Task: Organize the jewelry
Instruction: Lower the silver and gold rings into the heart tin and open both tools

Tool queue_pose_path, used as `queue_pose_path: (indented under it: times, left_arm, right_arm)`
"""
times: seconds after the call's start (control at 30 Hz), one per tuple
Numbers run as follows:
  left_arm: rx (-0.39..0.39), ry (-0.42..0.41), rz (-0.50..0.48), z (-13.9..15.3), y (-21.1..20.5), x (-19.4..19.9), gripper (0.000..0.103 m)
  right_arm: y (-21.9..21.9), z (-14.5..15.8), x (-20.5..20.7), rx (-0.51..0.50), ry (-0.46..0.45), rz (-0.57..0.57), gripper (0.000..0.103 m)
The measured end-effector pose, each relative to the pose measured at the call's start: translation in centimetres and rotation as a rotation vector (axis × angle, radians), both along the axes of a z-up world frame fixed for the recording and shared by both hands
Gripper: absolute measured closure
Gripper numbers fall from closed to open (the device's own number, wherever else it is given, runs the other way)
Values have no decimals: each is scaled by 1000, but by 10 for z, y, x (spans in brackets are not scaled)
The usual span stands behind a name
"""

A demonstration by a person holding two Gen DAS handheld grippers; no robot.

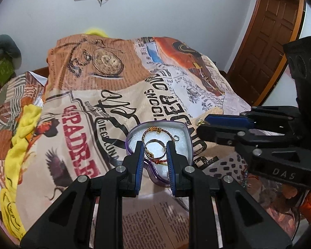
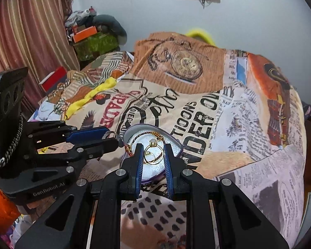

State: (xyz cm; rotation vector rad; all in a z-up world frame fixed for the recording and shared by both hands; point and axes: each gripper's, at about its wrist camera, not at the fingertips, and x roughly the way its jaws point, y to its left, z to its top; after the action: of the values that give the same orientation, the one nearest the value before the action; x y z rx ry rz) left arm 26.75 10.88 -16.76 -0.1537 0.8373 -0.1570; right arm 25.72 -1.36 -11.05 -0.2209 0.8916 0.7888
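Observation:
A purple heart-shaped box [image 1: 189,139] with white padding lies on the printed bedspread. A thread bracelet [image 1: 155,129] with gold beads lies inside it. My left gripper [image 1: 154,149] is shut on a silver ring [image 1: 155,149] and holds it over the box. My right gripper [image 2: 153,152] is shut on a gold ring with a pale stone [image 2: 152,151] over the same box [image 2: 178,144]. The left gripper also shows in the right wrist view [image 2: 112,138], and the right gripper in the left wrist view [image 1: 201,124]. The bracelet also shows in the right wrist view [image 2: 155,133].
The bedspread [image 1: 105,108] with newspaper print covers a mound. A yellow cloth [image 1: 24,128] lies along its left side. A brown door [image 1: 267,41] stands at the right. Boxes and clothes [image 2: 89,37] pile by the curtain [image 2: 27,25].

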Motion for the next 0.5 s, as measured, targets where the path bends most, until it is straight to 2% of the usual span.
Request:
queue_pose_path:
  times: [0.27, 0.5]
  left_arm:
    - [5, 34, -9, -13, 1, 21, 83]
    - [3, 57, -7, -20, 1, 29, 83]
  right_arm:
    - [6, -22, 14, -41, 66, 16, 86]
    - [8, -32, 20, -59, 88, 23, 85]
